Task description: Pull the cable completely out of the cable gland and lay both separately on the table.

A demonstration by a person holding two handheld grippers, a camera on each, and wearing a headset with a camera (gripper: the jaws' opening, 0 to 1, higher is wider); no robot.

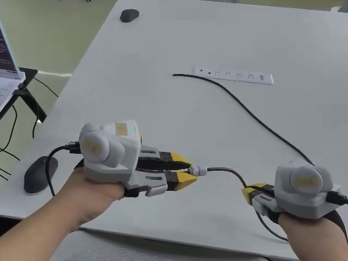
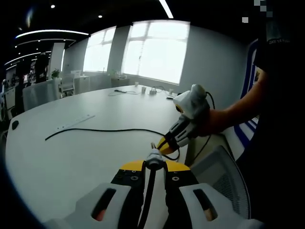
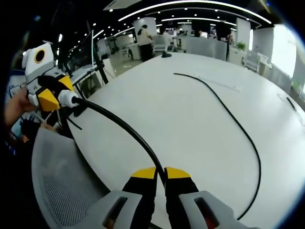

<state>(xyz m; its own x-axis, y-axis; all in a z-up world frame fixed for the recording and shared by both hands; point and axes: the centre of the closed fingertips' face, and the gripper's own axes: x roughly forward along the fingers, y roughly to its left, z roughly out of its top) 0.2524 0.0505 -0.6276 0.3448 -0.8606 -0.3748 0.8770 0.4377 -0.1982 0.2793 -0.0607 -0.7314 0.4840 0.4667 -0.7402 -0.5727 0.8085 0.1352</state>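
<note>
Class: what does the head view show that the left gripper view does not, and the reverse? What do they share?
Head view adds: a laptop and the near mouse. Left gripper view adds: bright windows and a mesh chair. Both share: the table, the black cable, the gland clamped in the left gripper, and the right gripper shut on the cable.

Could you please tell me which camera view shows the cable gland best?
The right gripper view: the cable gland sits side-on at the yellow tips of the left hand-held gripper, with the cable leaving it. The left gripper view shows it end-on between the jaws; the head view shows it small.
</note>
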